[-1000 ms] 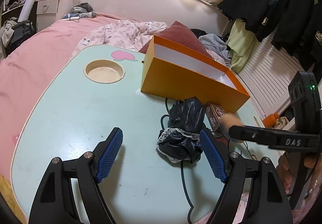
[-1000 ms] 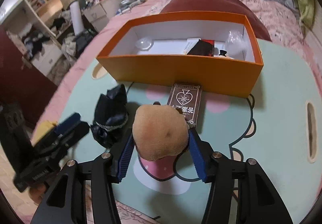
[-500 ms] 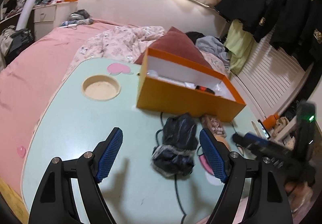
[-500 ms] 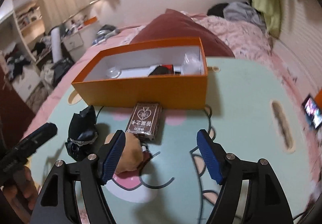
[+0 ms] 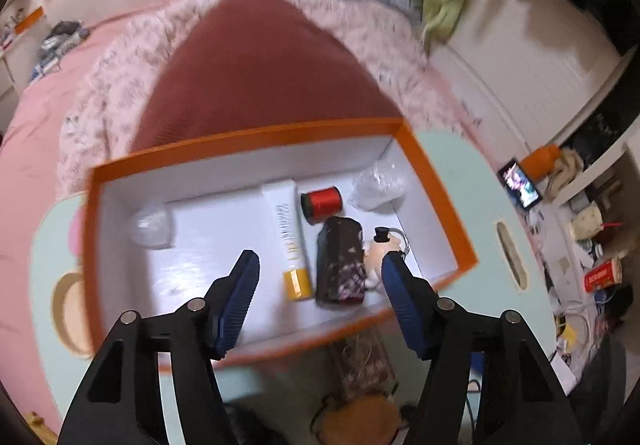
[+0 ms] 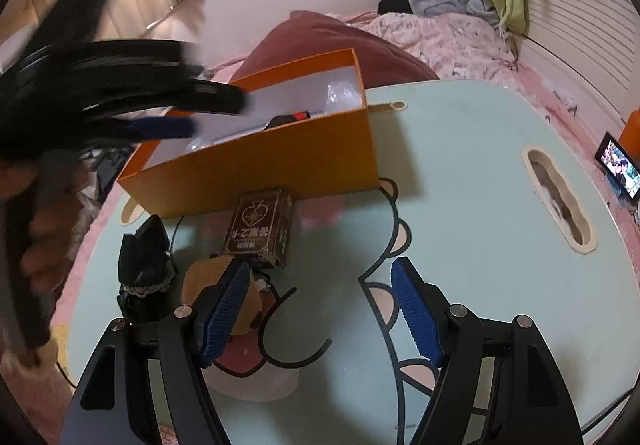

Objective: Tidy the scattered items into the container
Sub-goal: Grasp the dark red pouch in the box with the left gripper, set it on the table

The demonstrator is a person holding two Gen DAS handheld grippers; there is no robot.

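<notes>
Nearest us, our right tongs (image 6: pixel 320 309) stood wide apart and empty, low over the mint surface (image 6: pixel 460 173). The tan plush ball (image 6: pixel 200 281) lay just behind one blue pad, beside the black lace pouch (image 6: pixel 144 265) and the card box (image 6: pixel 260 229), all outside the orange box (image 6: pixel 280 165). Farther off, our left tongs (image 5: pixel 316 285) hovered spread and empty above its open top, probably surveying the cream tube (image 5: pixel 290 233) and red spool (image 5: pixel 322 201).

you've got the card deck (image 6: pixel 259 231) right in front of the box (image 6: pixel 256 169), plush ball (image 6: pixel 200 281) and black cloth (image 6: pixel 146 265) nearer you on the table (image 6: pixel 460 173).
</notes>
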